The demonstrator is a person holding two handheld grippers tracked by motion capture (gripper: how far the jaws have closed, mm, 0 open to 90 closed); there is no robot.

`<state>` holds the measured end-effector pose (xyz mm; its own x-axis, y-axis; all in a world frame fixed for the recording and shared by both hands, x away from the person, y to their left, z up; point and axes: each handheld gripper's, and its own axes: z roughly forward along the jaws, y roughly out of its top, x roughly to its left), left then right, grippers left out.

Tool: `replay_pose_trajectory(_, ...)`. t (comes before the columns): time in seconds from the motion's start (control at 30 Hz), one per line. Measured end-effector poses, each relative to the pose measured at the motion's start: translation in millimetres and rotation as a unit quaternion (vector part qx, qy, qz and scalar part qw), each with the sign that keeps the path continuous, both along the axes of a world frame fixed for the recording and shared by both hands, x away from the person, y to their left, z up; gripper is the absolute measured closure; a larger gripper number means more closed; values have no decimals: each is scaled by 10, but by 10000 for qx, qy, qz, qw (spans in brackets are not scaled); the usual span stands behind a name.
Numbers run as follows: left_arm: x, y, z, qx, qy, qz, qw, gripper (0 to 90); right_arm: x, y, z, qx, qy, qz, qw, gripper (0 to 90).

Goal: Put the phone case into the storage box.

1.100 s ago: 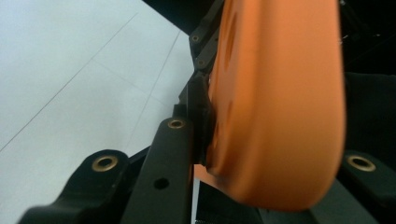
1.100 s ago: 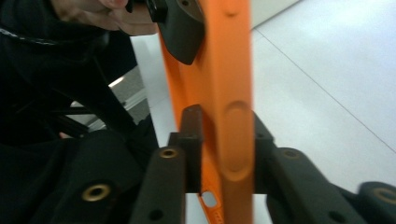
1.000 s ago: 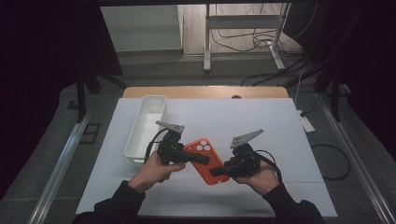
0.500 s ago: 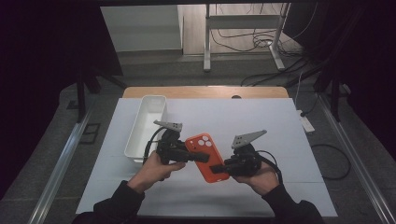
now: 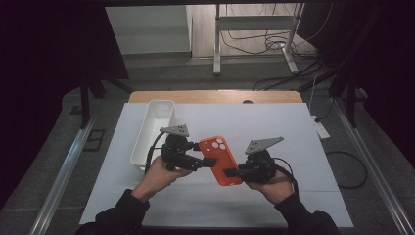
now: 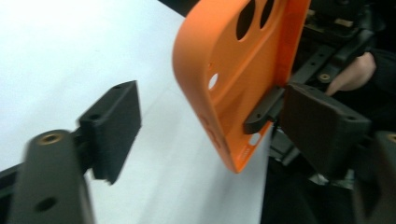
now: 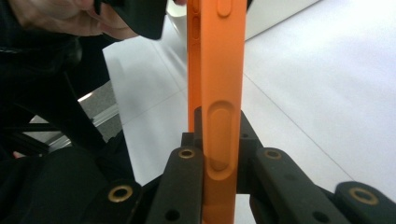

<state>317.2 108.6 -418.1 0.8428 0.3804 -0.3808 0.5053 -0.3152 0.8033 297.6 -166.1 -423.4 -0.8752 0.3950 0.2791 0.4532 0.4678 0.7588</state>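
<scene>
The white bin (image 5: 152, 128) stands at the left of the desk (image 5: 293, 127), lengthwise front to back, its inside not readable from the high view. It sits well apart from the work, probably as the drop point.

Just right of it, the left hand-held gripper (image 5: 208, 162) points toward the orange case (image 5: 222, 159). Its jaws have just been opening and now stand wide. In the left gripper view the case (image 6: 233, 70) lies between them, one pad clear of its back, the other close beside its rim. No pad presses on it, so this side has let go or is resetting for a new bite.

The case is held above the middle of the desk, between the two hands, camera holes toward the far end. It is empty as far as the left gripper view shows.

The right hand-held gripper (image 5: 234, 172) is clamped narrow on the near end of the case. In the right gripper view its jaws pinch the side wall (image 7: 219, 93) over a button moulding, the case standing edge-on. This grip alone carries the case, presumably to steady it while the left hand repositions.
</scene>
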Motion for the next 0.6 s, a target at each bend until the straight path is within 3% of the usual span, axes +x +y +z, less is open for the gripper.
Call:
replay_pose_trajectory(0.23,-41,10,57,372,-280,399,9981,46,13,-41,2,-21,-111,-251,9996,838)
replay_pose_trajectory(0.4,-54,14,70,764,-403,672,9940,24,21,-77,6,-27,-213,-434,9988,837)
replay_pose_trajectory(0.6,-59,34,77,870,-398,905,9913,0,26,-96,3,-79,-325,-552,9979,838)
